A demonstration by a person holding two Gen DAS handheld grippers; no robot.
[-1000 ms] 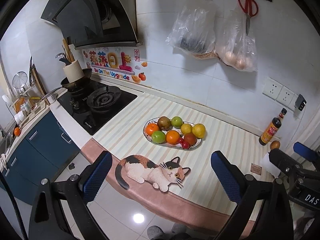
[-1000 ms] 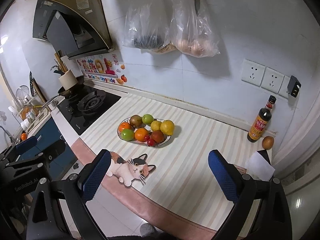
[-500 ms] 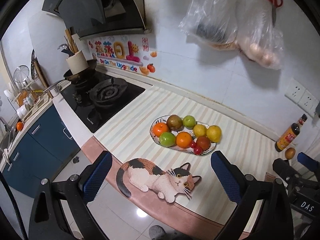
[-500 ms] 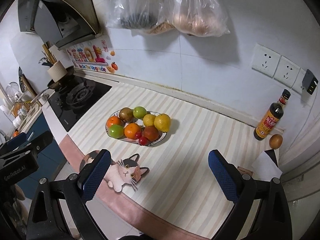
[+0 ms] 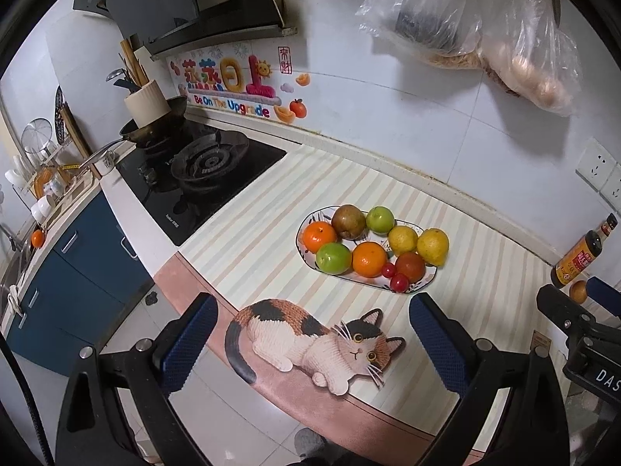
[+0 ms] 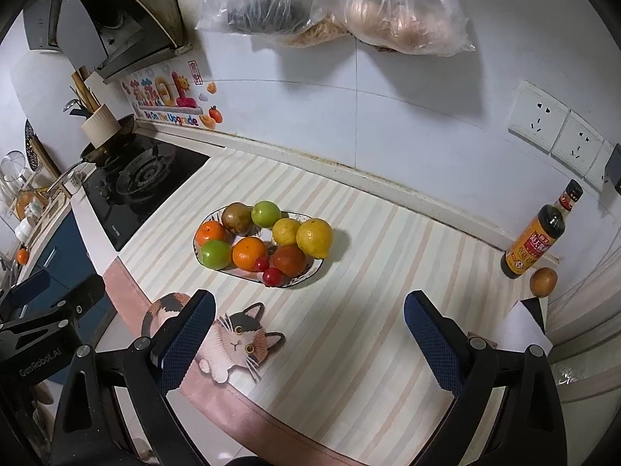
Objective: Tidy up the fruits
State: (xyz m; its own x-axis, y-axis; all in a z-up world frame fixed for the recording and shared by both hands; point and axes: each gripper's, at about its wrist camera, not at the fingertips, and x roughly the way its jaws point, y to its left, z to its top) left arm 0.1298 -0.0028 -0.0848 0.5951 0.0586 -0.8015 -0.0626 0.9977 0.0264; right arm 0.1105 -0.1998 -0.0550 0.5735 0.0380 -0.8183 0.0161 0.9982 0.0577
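Note:
An oval patterned plate [image 5: 429, 276] [image 6: 315, 266] on the striped counter mat holds oranges [image 5: 369, 259], green fruits [image 5: 333, 258], yellow lemons [image 6: 314, 237], a brown fruit [image 6: 237, 218], a red-brown fruit and two small red ones. One loose brown fruit [image 6: 543, 281] lies beside the sauce bottle at the right. My left gripper [image 5: 310, 343] hangs open at the counter's front edge above the cat picture, short of the plate. My right gripper [image 6: 308, 339] is also open, empty, over the mat just right of and nearer than the plate.
A gas stove [image 5: 202, 178] with a pan lies left of the mat. A dark sauce bottle [image 6: 537, 239] stands at the back right near a white paper [image 6: 520, 328]. Two plastic bags [image 6: 337, 4] hang on the tiled wall above. Blue cabinets [image 5: 66, 272] sit lower left.
Both grippers have moved forward and down toward the counter; the plate of fruit looms larger and the wall bags have slid up the frames. Both stayed open.

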